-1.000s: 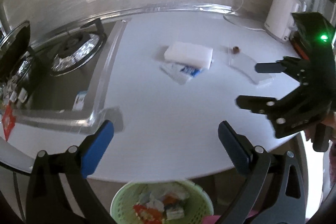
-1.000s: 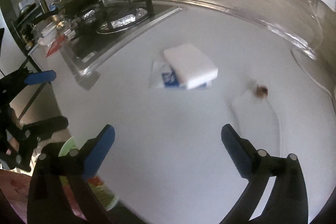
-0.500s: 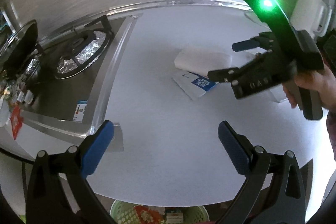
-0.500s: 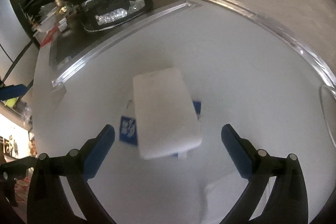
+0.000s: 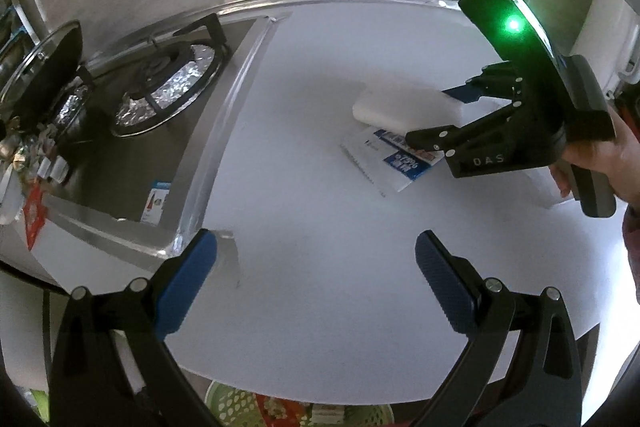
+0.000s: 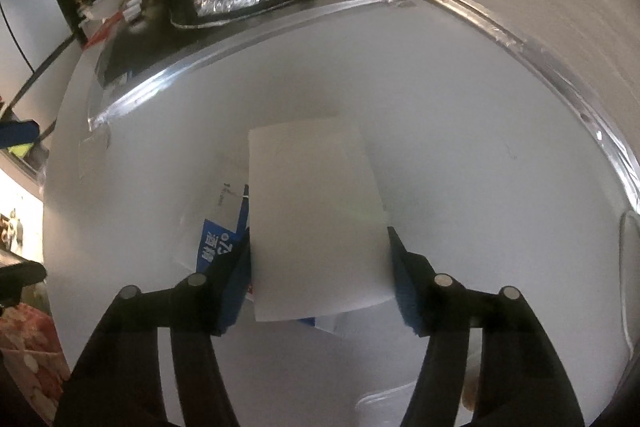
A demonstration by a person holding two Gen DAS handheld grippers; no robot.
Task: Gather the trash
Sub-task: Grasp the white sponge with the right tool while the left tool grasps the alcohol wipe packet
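The right gripper (image 6: 318, 259) has just been closing its jaws onto the white sponge block (image 6: 316, 223), which lies mid-bench on a blue wrapper (image 5: 394, 157). The left gripper (image 5: 316, 279) hangs wide open, empty. Basket (image 5: 240, 405) below the near edge already holds trash; both items remain.

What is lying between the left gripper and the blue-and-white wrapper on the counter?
Nothing: in the left wrist view, only bare white counter separates the left gripper from the wrapper.

Black right tool (image 5: 430, 117) with blue pads, green light, "DAS" lettering.
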